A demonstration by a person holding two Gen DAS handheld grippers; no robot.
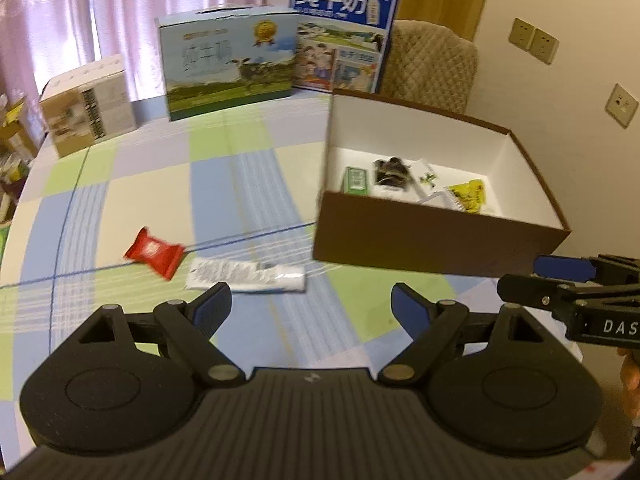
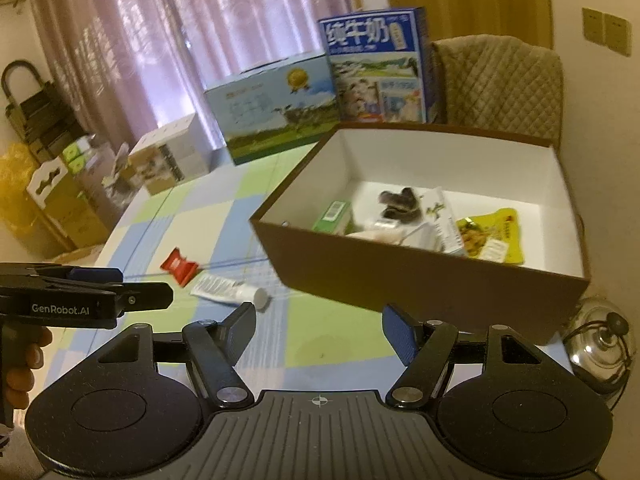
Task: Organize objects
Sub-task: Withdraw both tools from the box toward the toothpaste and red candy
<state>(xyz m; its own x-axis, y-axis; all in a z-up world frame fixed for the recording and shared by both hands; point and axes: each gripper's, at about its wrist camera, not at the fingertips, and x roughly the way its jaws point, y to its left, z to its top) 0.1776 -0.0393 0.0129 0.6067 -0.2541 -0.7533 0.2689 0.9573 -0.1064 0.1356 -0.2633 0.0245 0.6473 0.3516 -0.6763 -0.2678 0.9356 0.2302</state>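
A brown box point(image 1: 436, 248) with a white inside stands on the checked tablecloth and holds a green packet point(image 1: 356, 180), a dark wrapped item point(image 1: 390, 172) and a yellow snack bag point(image 1: 466, 196). On the cloth to its left lie a red candy wrapper point(image 1: 154, 252) and a white tube point(image 1: 248, 276). My left gripper point(image 1: 312, 308) is open just behind the tube, nothing between its fingers. My right gripper point(image 2: 318, 328) is open too, in front of the box point(image 2: 420, 276); the red wrapper point(image 2: 180, 266) and tube point(image 2: 230, 292) lie to its left.
Two milk cartons point(image 1: 230, 64) point(image 1: 344, 36) and a small cardboard box point(image 1: 88, 108) stand along the table's far edge. A quilted chair point(image 1: 432, 60) is behind the brown box. A glass lid point(image 2: 600, 344) sits at the right. Boxes and clutter point(image 2: 60, 184) stand beyond the table's left side.
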